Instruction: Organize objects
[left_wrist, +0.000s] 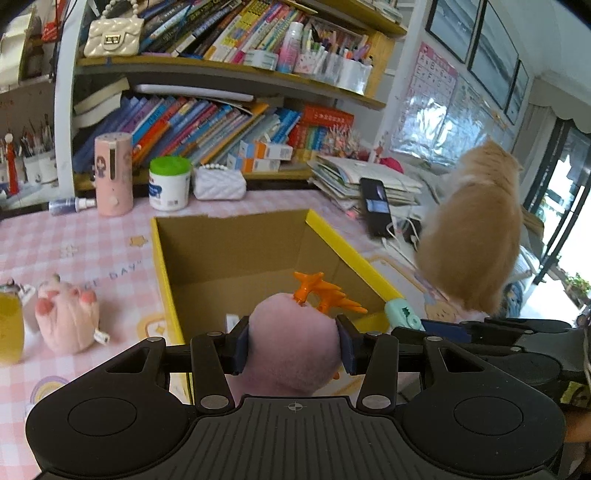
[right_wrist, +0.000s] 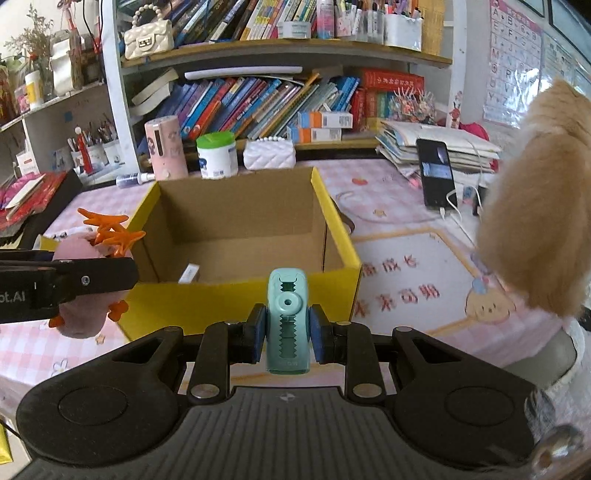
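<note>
Both tongs grip: left tongs (left_wrist: 293, 349) a pink plush (left_wrist: 291, 343), right tongs (right_wrist: 287, 338) a teal clip (right_wrist: 287, 321); tablecloth (left_wrist: 74, 251) reads "DAY".

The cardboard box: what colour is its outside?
Yellow outside, plain brown inside; the right wrist view shows it best.

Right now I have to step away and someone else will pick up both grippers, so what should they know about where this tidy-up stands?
Left gripper: shut on the pink plush toy with orange antlers, held at the near-left corner of the cardboard box.
Right gripper: shut on the teal correction tape dispenser, just short of the box's near wall.
Done: one small white item already lies in the box.
Left: drop both held things in, then the pink plush waiting on the tablecloth left of the box.
Watch the cat on the table to the right.
</note>
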